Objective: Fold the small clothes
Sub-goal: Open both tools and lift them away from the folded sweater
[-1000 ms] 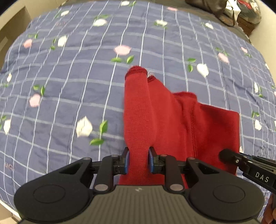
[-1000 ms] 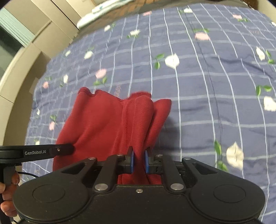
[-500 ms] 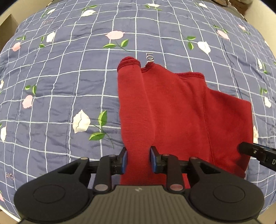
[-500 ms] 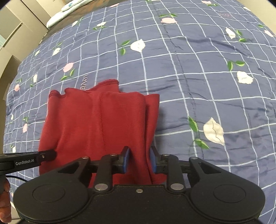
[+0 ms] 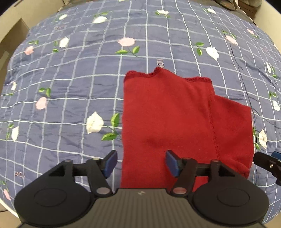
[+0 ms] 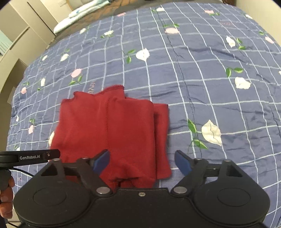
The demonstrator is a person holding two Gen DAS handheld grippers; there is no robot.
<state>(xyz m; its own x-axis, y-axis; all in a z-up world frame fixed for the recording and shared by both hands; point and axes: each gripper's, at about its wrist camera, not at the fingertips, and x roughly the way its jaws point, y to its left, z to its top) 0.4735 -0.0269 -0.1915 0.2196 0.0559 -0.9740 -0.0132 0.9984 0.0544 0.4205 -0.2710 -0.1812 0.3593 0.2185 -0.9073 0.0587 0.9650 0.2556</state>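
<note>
Bed covered by blue grid quilt with rose print. Beige cabinets stood at upper left, light pillow at far edge. Beige wall opposite.

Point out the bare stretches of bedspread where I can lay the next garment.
Bare blue floral checked bedspread lies left of the folded red knit garment, beyond its top hem, and right of it. It is crowded only near the open left gripper and open right gripper.
</note>
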